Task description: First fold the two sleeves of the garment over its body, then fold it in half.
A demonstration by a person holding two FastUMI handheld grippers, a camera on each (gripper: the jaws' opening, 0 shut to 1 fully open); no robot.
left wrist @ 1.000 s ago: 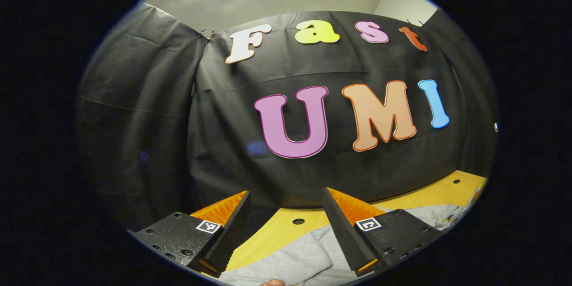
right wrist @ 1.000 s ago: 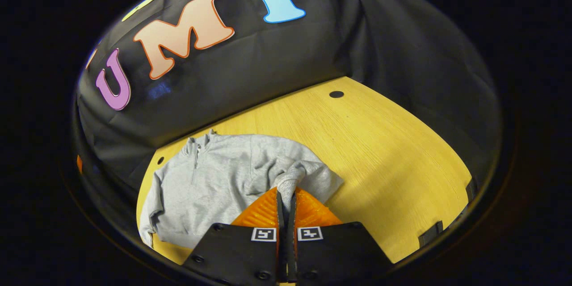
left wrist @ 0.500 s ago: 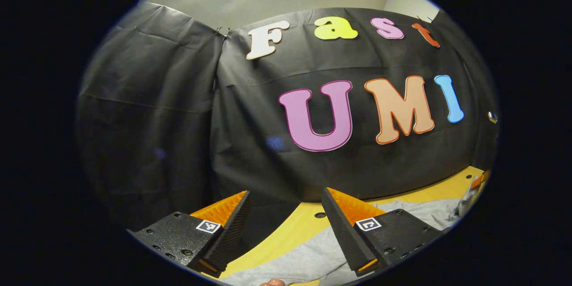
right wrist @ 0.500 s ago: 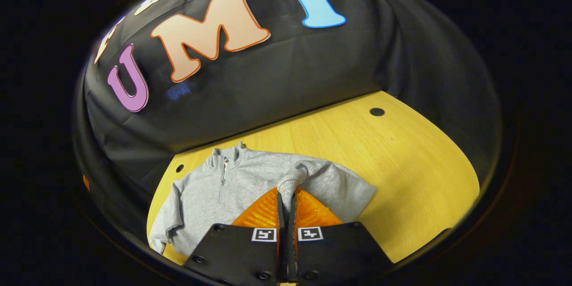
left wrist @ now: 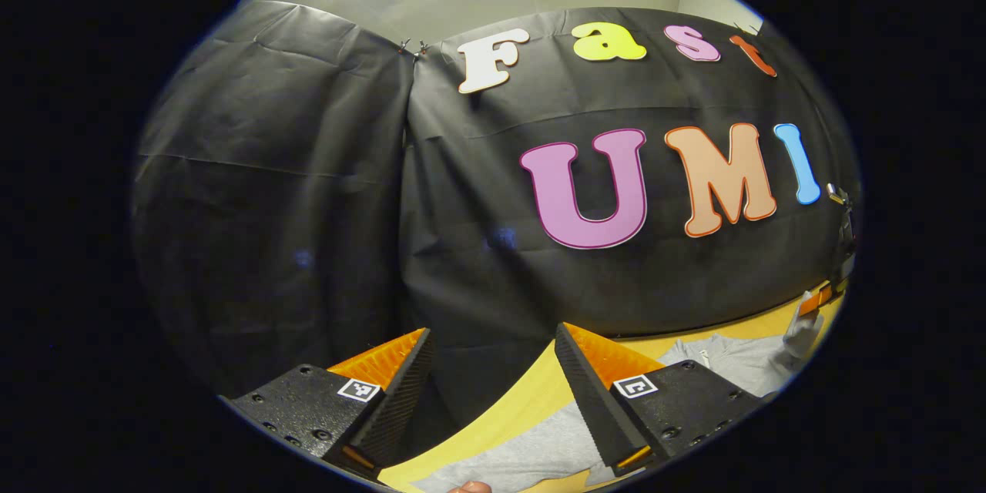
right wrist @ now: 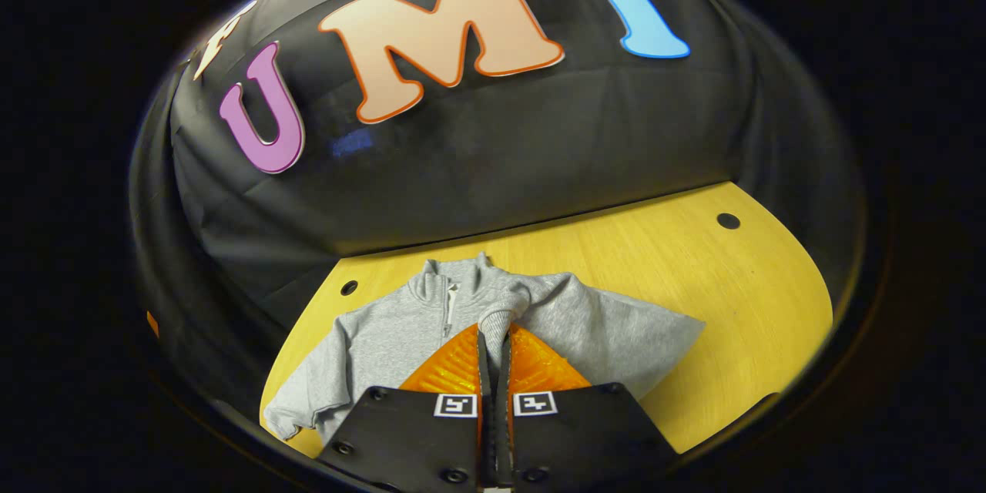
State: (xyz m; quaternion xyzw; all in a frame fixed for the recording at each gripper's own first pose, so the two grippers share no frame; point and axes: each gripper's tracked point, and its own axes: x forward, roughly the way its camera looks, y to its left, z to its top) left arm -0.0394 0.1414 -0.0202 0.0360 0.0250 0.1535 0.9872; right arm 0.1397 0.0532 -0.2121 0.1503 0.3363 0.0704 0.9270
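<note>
A grey zip-neck sweatshirt (right wrist: 385, 331) lies flat on the yellow wooden table (right wrist: 693, 277), collar toward the black cloth wall. My right gripper (right wrist: 493, 339) is shut on the ribbed cuff of one sleeve (right wrist: 501, 316), holding it lifted over the garment's body, just right of the zip. The other sleeve (right wrist: 296, 412) lies spread out at the lower left. In the left gripper view, my left gripper (left wrist: 493, 370) stands open above the table edge, nothing between its fingers, with grey fabric (left wrist: 524, 458) below it. The other gripper (left wrist: 816, 300) shows at the far right there, holding the cuff.
The table has small round holes (right wrist: 727, 220) near its back edge. Black cloth walls close in behind and on both sides. A fingertip (left wrist: 470, 487) shows at the bottom of the left gripper view.
My right gripper has carried the sleeve cuff leftward over the garment's body. The left gripper has swung left, still open, so the sweatshirt slid toward the right of its view.
</note>
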